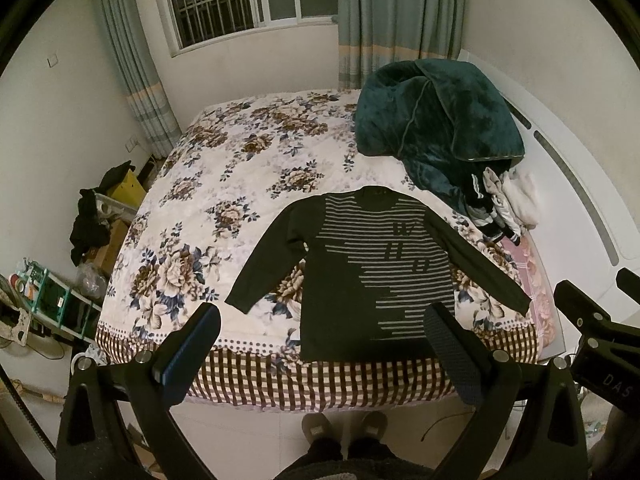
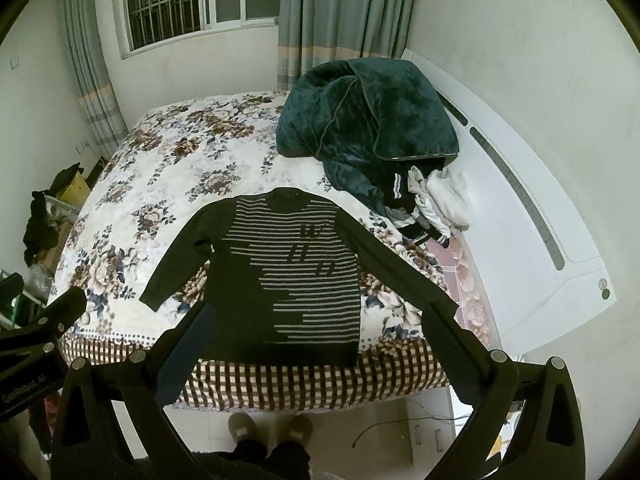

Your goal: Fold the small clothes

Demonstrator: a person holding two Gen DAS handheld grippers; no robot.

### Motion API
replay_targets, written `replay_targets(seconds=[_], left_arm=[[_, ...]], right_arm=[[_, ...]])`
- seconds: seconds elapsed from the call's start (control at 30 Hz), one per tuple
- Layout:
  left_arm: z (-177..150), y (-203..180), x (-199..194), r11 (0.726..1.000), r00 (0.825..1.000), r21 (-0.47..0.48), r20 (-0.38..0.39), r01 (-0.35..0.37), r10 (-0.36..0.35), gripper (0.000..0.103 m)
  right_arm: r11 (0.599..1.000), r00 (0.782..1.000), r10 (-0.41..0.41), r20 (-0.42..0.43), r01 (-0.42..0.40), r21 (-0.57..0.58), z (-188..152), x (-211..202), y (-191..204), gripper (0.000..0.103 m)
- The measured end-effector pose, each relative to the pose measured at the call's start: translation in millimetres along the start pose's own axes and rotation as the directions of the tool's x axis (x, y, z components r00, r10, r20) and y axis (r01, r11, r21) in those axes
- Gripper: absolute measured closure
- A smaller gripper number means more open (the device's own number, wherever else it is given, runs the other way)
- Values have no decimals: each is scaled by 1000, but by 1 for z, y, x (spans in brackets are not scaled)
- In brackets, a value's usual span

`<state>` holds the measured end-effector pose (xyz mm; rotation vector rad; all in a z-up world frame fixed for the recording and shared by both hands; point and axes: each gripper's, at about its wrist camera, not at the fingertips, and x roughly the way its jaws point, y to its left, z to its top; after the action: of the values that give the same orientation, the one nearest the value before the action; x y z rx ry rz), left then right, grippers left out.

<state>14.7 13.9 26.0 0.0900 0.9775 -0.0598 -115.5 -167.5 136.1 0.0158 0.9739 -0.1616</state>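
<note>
A dark long-sleeved sweater (image 1: 360,280) with grey stripes lies flat, front up, on the floral bed (image 1: 224,184), both sleeves spread out and its hem near the bed's front edge. It also shows in the right wrist view (image 2: 288,280). My left gripper (image 1: 324,316) is open and empty, held above the front edge of the bed over the sweater's hem. My right gripper (image 2: 316,312) is open and empty, at about the same height beside it. Neither touches the sweater.
A dark green plush blanket (image 1: 432,120) is heaped at the bed's back right, with a pile of small clothes (image 1: 504,204) beside it. A white headboard (image 2: 520,200) runs along the right. Boxes and a shelf (image 1: 60,292) stand on the left. Slippered feet (image 1: 344,428) stand below.
</note>
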Motion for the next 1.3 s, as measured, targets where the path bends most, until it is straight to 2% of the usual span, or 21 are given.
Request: replay_targets(seconds=[0.33, 1.3], left_arm=[[1, -1, 0, 1000, 1000, 0, 5, 0, 0, 0], [-1, 1, -2, 1000, 1000, -4, 16, 5, -5, 0]], right_arm=[[1000, 1000, 8, 11, -8, -5, 11, -10, -5, 0], [1000, 1000, 6, 16, -6, -2, 3, -12, -2, 0]])
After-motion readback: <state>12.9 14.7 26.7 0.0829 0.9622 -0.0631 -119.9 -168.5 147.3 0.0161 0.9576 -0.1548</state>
